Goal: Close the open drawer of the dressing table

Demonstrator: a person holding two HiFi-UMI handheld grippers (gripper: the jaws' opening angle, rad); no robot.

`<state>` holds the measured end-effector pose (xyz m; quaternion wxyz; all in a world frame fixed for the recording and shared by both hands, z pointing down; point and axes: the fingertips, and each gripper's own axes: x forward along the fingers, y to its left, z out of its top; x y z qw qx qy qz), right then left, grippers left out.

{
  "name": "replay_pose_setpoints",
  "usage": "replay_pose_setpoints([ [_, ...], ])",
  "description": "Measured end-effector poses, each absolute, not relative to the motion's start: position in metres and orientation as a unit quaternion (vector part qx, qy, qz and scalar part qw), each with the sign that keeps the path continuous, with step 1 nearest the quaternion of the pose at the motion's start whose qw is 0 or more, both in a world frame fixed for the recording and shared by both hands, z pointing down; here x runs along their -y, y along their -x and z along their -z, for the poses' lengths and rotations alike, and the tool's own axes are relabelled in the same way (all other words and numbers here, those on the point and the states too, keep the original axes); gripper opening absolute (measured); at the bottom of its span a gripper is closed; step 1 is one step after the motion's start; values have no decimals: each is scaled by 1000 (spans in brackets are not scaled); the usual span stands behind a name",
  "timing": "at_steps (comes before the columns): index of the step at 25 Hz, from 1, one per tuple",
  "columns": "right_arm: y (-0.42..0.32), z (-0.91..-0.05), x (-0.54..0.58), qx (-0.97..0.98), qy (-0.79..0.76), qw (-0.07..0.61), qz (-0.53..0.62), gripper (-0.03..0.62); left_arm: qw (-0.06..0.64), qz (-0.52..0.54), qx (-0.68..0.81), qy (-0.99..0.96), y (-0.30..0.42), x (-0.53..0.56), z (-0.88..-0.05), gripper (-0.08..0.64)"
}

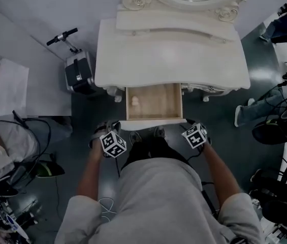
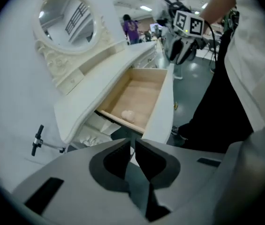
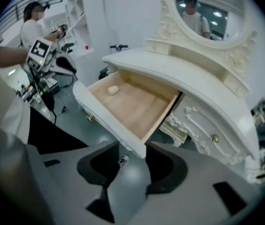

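Note:
The white dressing table (image 1: 168,50) has its middle drawer (image 1: 153,101) pulled out, wooden inside, with a small pale object (image 1: 135,101) in its left part. Both grippers hang just in front of the drawer's white front panel (image 1: 153,123), as their marker cubes show, the left cube (image 1: 113,144) and the right cube (image 1: 195,135). My left gripper (image 2: 133,149) is shut and empty, below the front panel's (image 2: 162,109) left end. My right gripper (image 3: 133,161) is open, and the front panel's right corner (image 3: 134,146) dips between its fingers without being pressed.
A dark wheeled case (image 1: 80,72) stands left of the table. A seated person (image 1: 6,141) and cables lie at the left, and another person's legs (image 1: 255,111) and gear at the right. A side drawer with a knob (image 3: 215,138) sits beside the open one.

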<state>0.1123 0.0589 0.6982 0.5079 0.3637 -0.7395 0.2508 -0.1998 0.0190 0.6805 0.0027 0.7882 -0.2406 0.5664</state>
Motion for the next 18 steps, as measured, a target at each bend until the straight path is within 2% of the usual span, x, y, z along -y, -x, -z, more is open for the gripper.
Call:
replay_pose_setpoints([
  [1,-112,-700,-55,741,-348,529,-225,184,-11,-577,224,-786,201,-17,-683,17],
  [2,-112,-703,-52,741,-332,547,-203,184,-16,-587,206,-783,202,-17,-687,70],
  [3,-111,-706,-51,741,-319,560,-188,184,-15,-596,185,-781,203,-20,-693,158],
  [4,-110,-710,-52,741,-308,568,-182,185,-9,-604,166,-780,203,-25,-699,189],
  [6,-108,-715,-51,739,-294,578,-182,190,-7,-619,138,-773,204,-29,-709,206],
  [9,-106,-718,-47,738,-275,590,-179,196,-27,-640,114,-760,205,-27,-720,206],
  [12,-105,-721,-43,740,-267,591,-177,196,17,-643,118,-757,205,-26,-723,175],
  [13,-104,-722,-43,742,-271,585,-183,181,42,-639,124,-758,204,-27,-723,150],
  [15,-105,-722,-42,745,-282,575,-188,165,77,-629,133,-762,201,-31,-724,43],
  [18,-105,-721,-39,747,-282,574,-181,163,44,-633,132,-761,200,-33,-724,28],
])
